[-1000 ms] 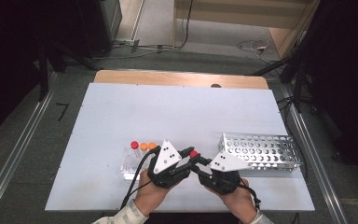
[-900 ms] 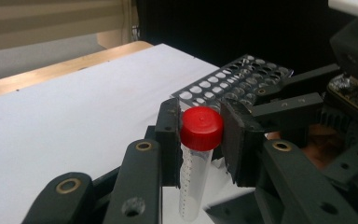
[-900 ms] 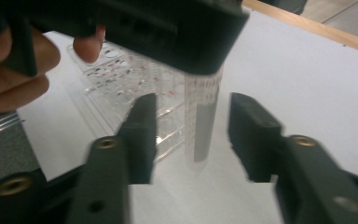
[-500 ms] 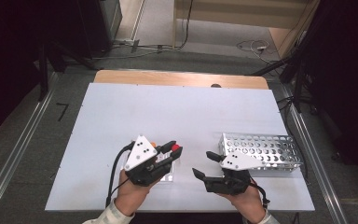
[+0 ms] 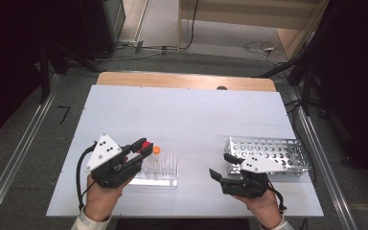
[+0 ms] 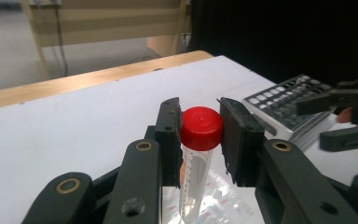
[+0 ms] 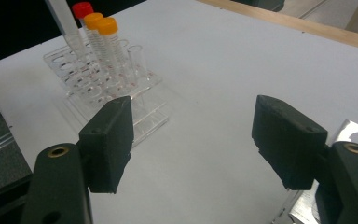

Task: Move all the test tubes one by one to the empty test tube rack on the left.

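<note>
Red-capped tube point(image 6: 200, 140) clamped by its cap between the left gripper point(image 6: 200, 133) fingers, above the clear rack point(image 5: 160, 168), right gripper point(image 7: 193, 140) fingers just spread wide, nothing between, metal rack point(image 5: 278, 153) beside.

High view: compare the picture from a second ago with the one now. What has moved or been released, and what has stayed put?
The left claw, shut on the red-capped tube, carried it left, over the clear rack. The right claw has just been opening, nothing between its jaws, and drew slightly right. The clear rack, metal rack and table stayed put.
</note>
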